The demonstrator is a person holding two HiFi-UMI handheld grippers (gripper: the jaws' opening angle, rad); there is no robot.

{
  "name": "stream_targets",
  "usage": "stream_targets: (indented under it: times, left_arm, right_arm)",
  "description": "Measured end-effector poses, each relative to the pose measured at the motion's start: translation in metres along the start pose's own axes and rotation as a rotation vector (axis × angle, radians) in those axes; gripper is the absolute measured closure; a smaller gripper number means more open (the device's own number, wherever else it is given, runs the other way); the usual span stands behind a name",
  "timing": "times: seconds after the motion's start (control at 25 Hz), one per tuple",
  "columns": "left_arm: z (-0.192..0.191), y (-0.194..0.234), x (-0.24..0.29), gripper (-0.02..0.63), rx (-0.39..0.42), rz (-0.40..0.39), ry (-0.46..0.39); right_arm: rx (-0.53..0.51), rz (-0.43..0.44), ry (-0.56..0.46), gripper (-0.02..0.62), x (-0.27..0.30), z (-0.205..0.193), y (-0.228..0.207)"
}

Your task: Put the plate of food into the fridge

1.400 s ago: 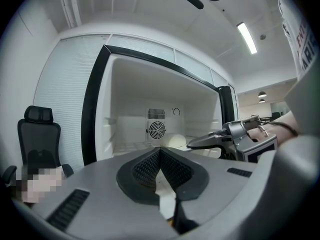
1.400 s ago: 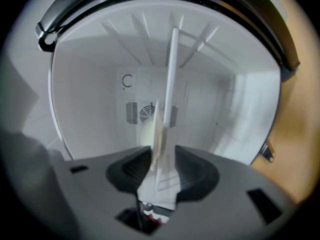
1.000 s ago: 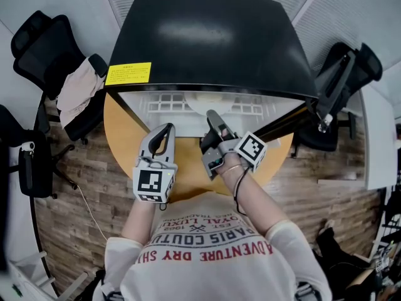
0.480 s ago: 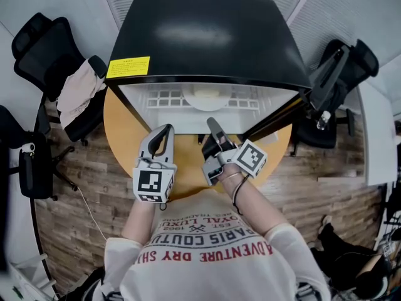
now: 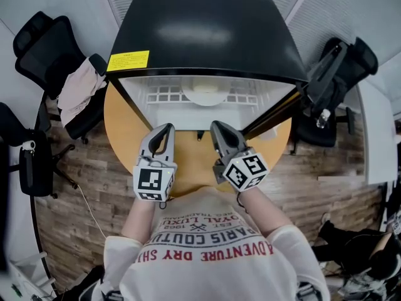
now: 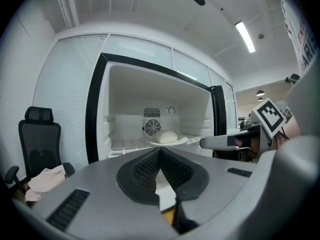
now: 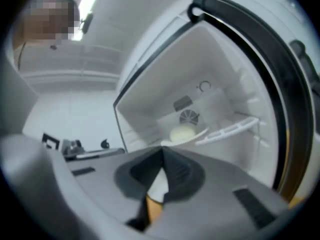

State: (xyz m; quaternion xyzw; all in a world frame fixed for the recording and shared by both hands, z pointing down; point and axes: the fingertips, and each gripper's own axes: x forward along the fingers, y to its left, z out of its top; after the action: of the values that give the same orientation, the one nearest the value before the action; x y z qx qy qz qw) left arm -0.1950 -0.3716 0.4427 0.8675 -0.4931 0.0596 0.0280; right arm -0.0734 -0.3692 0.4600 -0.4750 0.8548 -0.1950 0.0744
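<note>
The fridge (image 5: 207, 36) stands open in front of me. Inside, on its white wire shelf, sits a white plate (image 5: 205, 95) with a pale round bun (image 6: 167, 136) on it; the plate (image 7: 186, 136) also shows in the right gripper view. Both grippers hover side by side over the round wooden table (image 5: 125, 143), just short of the fridge's opening. The left gripper (image 5: 164, 130) is shut with nothing in it, its pads meeting in the left gripper view (image 6: 160, 151). The right gripper (image 5: 219, 129) is shut and empty too, its tips together (image 7: 162, 151).
The fridge door (image 5: 276, 115) swings out at the right, close beside the right gripper. A black office chair with a cloth (image 5: 78, 93) stands at the left, another chair (image 5: 341, 74) at the right. The floor is wood planks.
The right gripper has rolled upright from a sideways tilt and drawn back a little from the fridge. Its jaws have come together. The left gripper has stayed put.
</note>
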Motion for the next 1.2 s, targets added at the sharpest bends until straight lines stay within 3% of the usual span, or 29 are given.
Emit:
stream_targets:
  times: [0.16, 0.4, 0.8, 1.2]
  left_arm:
    - [0.000, -0.001, -0.001, 0.572, 0.001, 0.000, 0.000]
    - [0.003, -0.002, -0.002, 0.572, 0.012, -0.007, -0.018]
    - [0.003, -0.002, -0.002, 0.572, 0.019, -0.002, -0.019]
    - [0.002, -0.012, 0.001, 0.572, 0.020, -0.014, -0.014]
  right_arm:
    - [-0.225, 0.000, 0.006, 0.568, -0.003, 0.004, 0.012]
    - [-0.349, -0.001, 0.013, 0.568, -0.001, 0.005, 0.021]
    - [-0.399, 0.030, 0.016, 0.568, -0.001, 0.003, 0.029]
    - [-0.382, 0.015, 0.035, 0.568, -0.006, 0.001, 0.022]
